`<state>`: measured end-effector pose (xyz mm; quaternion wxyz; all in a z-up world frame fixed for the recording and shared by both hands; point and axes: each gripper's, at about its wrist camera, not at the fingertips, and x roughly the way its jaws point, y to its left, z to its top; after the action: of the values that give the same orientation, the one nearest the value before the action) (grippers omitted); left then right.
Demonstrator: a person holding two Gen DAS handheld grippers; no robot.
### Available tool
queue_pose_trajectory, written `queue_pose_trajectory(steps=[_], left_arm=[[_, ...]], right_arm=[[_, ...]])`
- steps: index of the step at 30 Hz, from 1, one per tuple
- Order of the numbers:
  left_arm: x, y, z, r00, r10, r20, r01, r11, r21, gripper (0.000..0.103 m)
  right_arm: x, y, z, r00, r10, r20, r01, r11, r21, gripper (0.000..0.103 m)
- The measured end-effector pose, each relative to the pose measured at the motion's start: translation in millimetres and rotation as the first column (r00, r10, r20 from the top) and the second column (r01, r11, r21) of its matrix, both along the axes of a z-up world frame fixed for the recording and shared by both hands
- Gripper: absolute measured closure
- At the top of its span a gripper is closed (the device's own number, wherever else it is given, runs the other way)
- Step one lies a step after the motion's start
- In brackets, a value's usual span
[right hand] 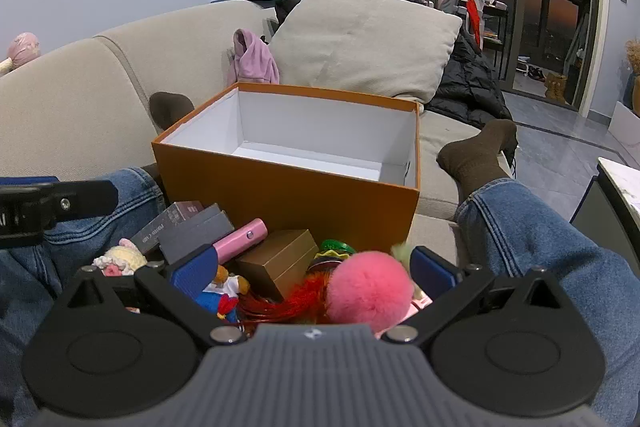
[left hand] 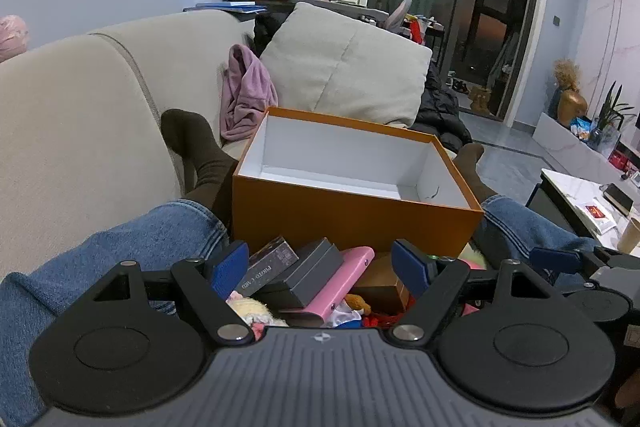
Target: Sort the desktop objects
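Note:
An empty orange box (left hand: 352, 211) (right hand: 280, 195) with white inside walls stands on the sofa between a person's legs. In front of it lies a pile: a dark photo-card box (left hand: 272, 263) (right hand: 176, 217), a grey case (left hand: 308, 273) (right hand: 192, 231), a pink case (left hand: 340, 279) (right hand: 240, 237), a brown box (left hand: 380, 283) (right hand: 280, 263), a pink pompom (right hand: 370, 291) and small plush toys (right hand: 120, 259). My left gripper (left hand: 322, 267) hangs open above the pile, touching nothing. My right gripper (right hand: 312, 273) is open too, its blue fingers on either side of the pompom and brown box without pressing them.
Legs in blue jeans (left hand: 100, 259) (right hand: 540, 239) and brown socks (left hand: 200, 155) (right hand: 480, 151) flank the box. A beige cushion (left hand: 344, 63), a lilac cloth (left hand: 246, 87) and a black jacket (right hand: 468, 87) lie behind. A white table (left hand: 588, 199) stands to the right.

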<state>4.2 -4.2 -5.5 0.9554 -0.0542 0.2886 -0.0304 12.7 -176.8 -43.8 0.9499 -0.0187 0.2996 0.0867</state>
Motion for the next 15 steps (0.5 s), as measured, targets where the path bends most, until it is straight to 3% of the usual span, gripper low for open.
queue_pose_trajectory(steps=[15], left_arm=[[1.5,5.1,1.4,0.999,-0.004,-0.034,0.004,1.0,-0.005,0.01]], right_arm=[[-0.1,-2.2,-1.0,1.0,-0.008,-0.006,0.008,1.0,0.002,0.001]])
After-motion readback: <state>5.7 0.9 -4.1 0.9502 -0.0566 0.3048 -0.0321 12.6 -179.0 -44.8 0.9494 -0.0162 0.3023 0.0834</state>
